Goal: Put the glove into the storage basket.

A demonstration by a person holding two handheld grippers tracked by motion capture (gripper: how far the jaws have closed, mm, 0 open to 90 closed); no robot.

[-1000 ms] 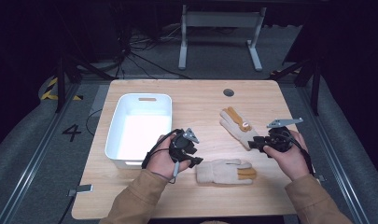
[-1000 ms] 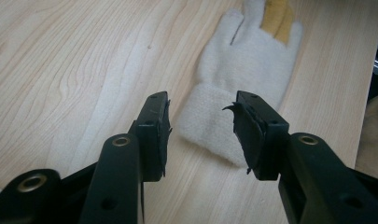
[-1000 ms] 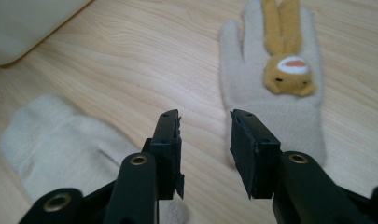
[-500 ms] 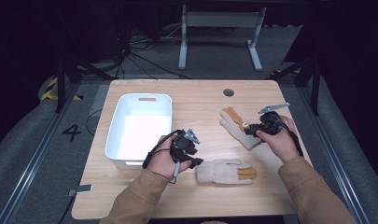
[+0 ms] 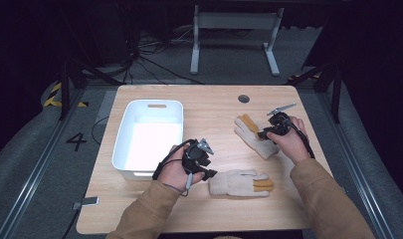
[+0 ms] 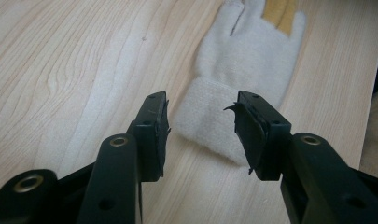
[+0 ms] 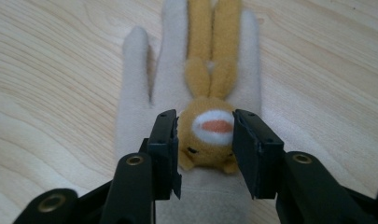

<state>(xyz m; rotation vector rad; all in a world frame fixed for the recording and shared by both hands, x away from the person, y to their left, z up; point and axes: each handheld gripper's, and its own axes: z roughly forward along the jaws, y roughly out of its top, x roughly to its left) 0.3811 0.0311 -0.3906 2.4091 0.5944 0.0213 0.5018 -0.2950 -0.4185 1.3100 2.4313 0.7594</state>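
Two cream gloves with orange fingers lie on the wooden table point(image 5: 209, 107). The near glove point(image 5: 239, 182) point(image 6: 245, 56) lies flat with its cuff toward my left gripper point(image 5: 210, 174) point(image 6: 201, 133), which stands open with the cuff edge just ahead of its jaws. The far glove point(image 5: 249, 130) point(image 7: 140, 93) has a small orange plush animal face point(image 7: 210, 128) on its back. My right gripper point(image 5: 262, 133) point(image 7: 205, 140) is down on that glove, open, its jaws close against either side of the face.
A white plastic bin point(image 5: 148, 106) stands at the table's left half, right beside my left hand. A round grommet point(image 5: 244, 98) sits near the far edge. Bare wood lies between the gloves and the bin.
My right gripper has moved left and forward from the table's right side onto the far glove. The left gripper has stayed by the near glove's cuff.
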